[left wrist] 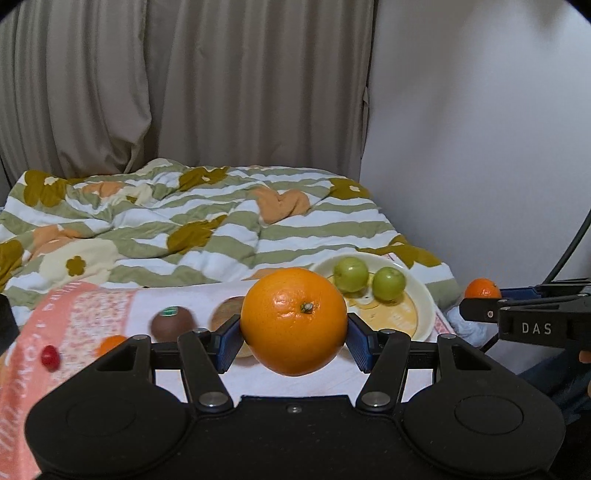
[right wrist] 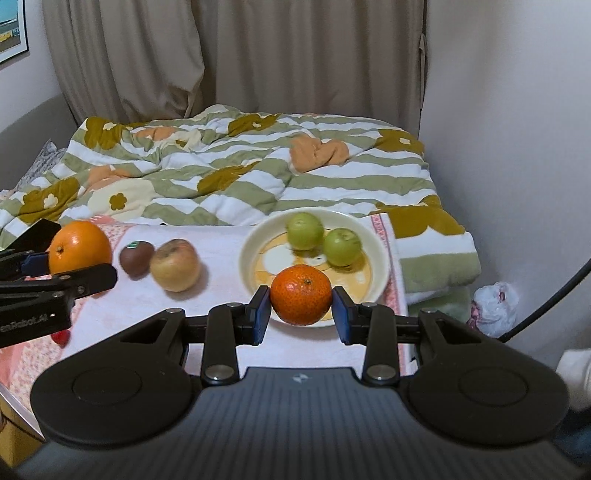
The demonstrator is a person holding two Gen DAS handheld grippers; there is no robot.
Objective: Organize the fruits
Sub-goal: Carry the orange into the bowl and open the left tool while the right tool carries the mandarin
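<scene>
Above the towel-covered bed [right wrist: 221, 243], my left gripper [left wrist: 293, 334] pinched an orange [left wrist: 293, 321], stem facing me, while my right gripper's [right wrist: 301, 314] fingers pinched a mandarin [right wrist: 301, 294].

- Beige curtains [right wrist: 229, 59] hang in folds across the back of the room.
- A plain white wall [right wrist: 517, 110] closes the right side.
- A framed picture [right wrist: 11, 29] hangs at the upper left.
- A bed carries a rumpled quilt [right wrist: 240, 166], striped green and white with olive and orange flowers.
- A white plastic bag [right wrist: 495, 308] lies crumpled just beside the quilt's right edge.
</scene>
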